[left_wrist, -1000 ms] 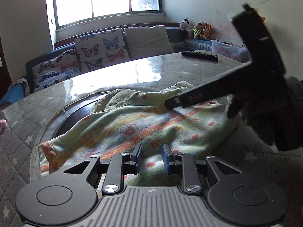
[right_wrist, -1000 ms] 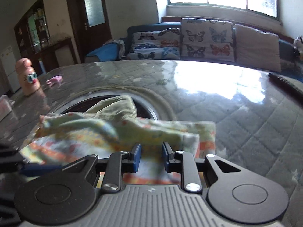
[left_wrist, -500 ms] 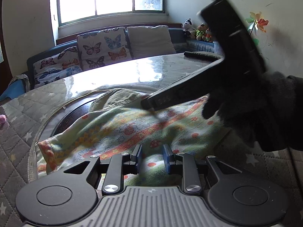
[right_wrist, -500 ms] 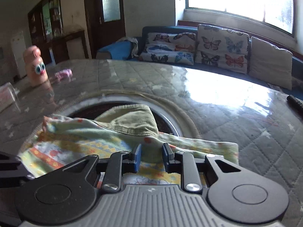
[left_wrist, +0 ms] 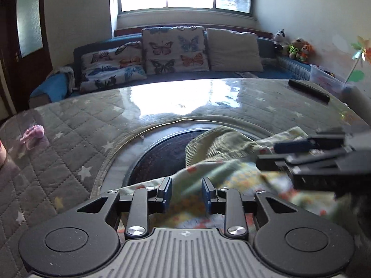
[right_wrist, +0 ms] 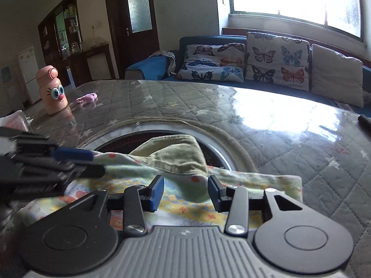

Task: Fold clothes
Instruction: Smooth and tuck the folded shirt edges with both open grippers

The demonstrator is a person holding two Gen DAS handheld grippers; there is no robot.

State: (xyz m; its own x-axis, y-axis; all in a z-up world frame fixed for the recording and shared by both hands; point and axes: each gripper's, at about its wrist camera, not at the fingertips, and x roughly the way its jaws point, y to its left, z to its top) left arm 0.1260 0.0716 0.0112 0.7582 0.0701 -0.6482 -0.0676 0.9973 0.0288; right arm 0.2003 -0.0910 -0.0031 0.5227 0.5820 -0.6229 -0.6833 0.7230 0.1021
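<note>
Left wrist view: left gripper (left_wrist: 186, 193), jaws parted and empty, hovers over a floral-print garment (left_wrist: 243, 180) bunched on the quilted table (left_wrist: 69, 139), likely poised to pinch an edge. Right gripper (right_wrist: 185, 191), also parted, faces the cloth's olive lining (right_wrist: 178, 155). At ten o'clock stand a peach bottle (right_wrist: 52, 90) and pink scrap (right_wrist: 87, 97), clear of the work.

Right gripper (right_wrist: 185, 191) jaws apart over floral garment (right_wrist: 185, 206) with green corduroy part (right_wrist: 176, 155), lying on quilted table (right_wrist: 289, 139). Left gripper (right_wrist: 76, 162) blurred at left edge, over the cloth. Peach bottle (right_wrist: 52, 90) and pink item (right_wrist: 87, 97) far left.
</note>
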